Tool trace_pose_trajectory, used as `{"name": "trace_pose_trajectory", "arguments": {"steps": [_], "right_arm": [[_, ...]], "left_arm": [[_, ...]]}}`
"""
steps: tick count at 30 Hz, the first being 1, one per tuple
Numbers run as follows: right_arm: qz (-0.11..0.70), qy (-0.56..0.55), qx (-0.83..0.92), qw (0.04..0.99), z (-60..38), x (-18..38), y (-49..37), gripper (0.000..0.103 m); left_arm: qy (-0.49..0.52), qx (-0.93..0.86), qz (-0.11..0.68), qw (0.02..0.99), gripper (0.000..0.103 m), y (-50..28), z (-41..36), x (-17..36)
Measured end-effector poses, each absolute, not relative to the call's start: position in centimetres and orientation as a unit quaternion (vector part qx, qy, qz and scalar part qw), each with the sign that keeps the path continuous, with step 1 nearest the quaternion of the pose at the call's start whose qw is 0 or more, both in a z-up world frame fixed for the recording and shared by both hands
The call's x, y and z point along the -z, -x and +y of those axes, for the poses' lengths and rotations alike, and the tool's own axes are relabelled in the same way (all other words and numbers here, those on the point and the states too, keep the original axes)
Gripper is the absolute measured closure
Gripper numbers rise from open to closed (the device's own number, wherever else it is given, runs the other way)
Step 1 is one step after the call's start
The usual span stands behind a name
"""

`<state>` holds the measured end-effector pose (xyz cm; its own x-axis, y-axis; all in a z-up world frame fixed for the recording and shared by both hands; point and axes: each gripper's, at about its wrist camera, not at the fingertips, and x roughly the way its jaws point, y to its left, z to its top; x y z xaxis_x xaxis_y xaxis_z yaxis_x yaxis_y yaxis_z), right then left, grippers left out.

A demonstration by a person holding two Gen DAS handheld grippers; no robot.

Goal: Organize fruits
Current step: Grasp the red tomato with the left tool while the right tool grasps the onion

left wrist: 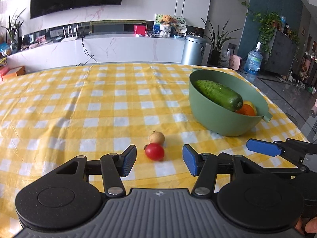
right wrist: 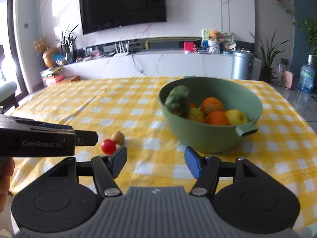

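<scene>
A red cherry tomato [left wrist: 154, 151] lies on the yellow checked cloth between the fingers of my left gripper [left wrist: 159, 158], nearer the left pad, and neither pad touches it. That gripper is open. A small tan round fruit [left wrist: 157, 137] rests just behind the tomato. To the right stands a green bowl [left wrist: 218, 119] holding a cucumber [left wrist: 218, 94] and an orange [left wrist: 245, 110]. My right gripper [right wrist: 156, 158] is open and empty, in front of the bowl [right wrist: 198, 136], with the tomato [right wrist: 108, 146] and the tan fruit [right wrist: 118, 137] off its left finger. Oranges [right wrist: 213, 105] and a yellow apple [right wrist: 236, 117] lie inside.
One of the right gripper's fingers [left wrist: 263, 147] reaches in at the right of the left wrist view. The tablecloth [left wrist: 99, 109] stretches bare to the left and back. The table's right edge [left wrist: 293, 123] is close to the bowl. Behind the table stand a white cabinet [left wrist: 118, 49] and a metal bin [left wrist: 193, 49].
</scene>
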<state>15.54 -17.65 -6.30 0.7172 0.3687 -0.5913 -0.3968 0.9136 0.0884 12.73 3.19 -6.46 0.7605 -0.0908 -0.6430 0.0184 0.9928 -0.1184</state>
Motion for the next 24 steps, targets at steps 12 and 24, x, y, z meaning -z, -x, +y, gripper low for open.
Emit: {"name": "trace_pose_trajectory", "arguments": {"steps": [12,24], "right_arm": [[0.35,-0.002,-0.185,0.918,-16.1,8.0,-17.6,0.06],[0.366,-0.015,-0.174,0.914,-15.8,9.2,-18.9,0.062]], "left_arm": [[0.111,0.038,0.358,0.926,0.043,-13.3,5.7,9.6],[0.12,0.03,0.377,0.918,0.048,-16.5,4.6,11.5]]}}
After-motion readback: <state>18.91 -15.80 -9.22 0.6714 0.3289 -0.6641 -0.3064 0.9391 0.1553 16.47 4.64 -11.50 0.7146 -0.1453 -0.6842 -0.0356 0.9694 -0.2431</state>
